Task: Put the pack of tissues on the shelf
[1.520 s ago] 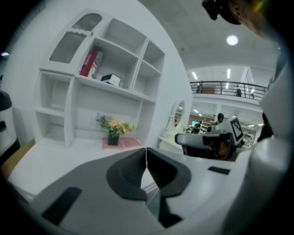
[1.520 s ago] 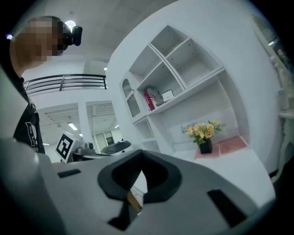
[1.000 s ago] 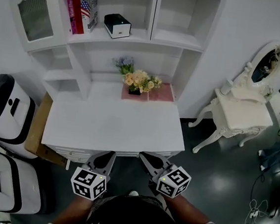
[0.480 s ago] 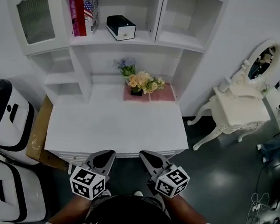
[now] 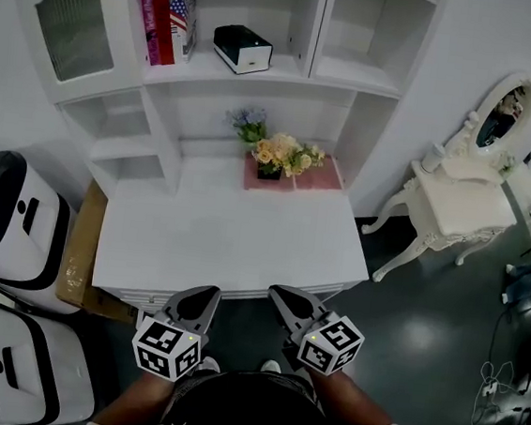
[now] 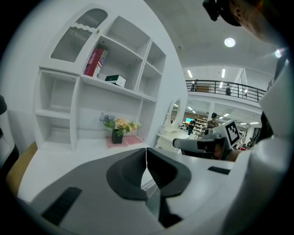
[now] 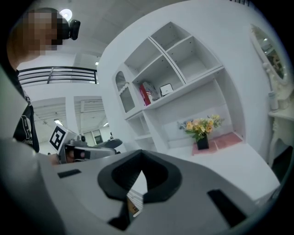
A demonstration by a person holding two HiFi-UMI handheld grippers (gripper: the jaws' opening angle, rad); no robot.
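Observation:
A black-and-white box [image 5: 242, 49], seemingly the tissue pack, lies on the white shelf [image 5: 261, 72] beside red books [image 5: 168, 17]. It also shows as the small box [image 6: 115, 80] in the left gripper view and as a box [image 7: 166, 89] in the right gripper view. My left gripper [image 5: 204, 297] and right gripper [image 5: 284, 299] hover side by side in front of the desk's near edge, far from the shelf. Both are shut with nothing held: the left gripper [image 6: 146, 153] and the right gripper [image 7: 141, 157] each show pads meeting.
A white desk [image 5: 234, 241] stands below the shelf, with a flower pot [image 5: 276, 158] on a pink mat at its back. A white dressing table with an oval mirror [image 5: 465, 195] stands at right. Two white-and-black machines [image 5: 6, 217] and a cardboard box [image 5: 77, 253] stand at left.
The head view has shifted slightly, so the shelf and desk sit a little further right in the picture. Both grippers keep their place and stay shut.

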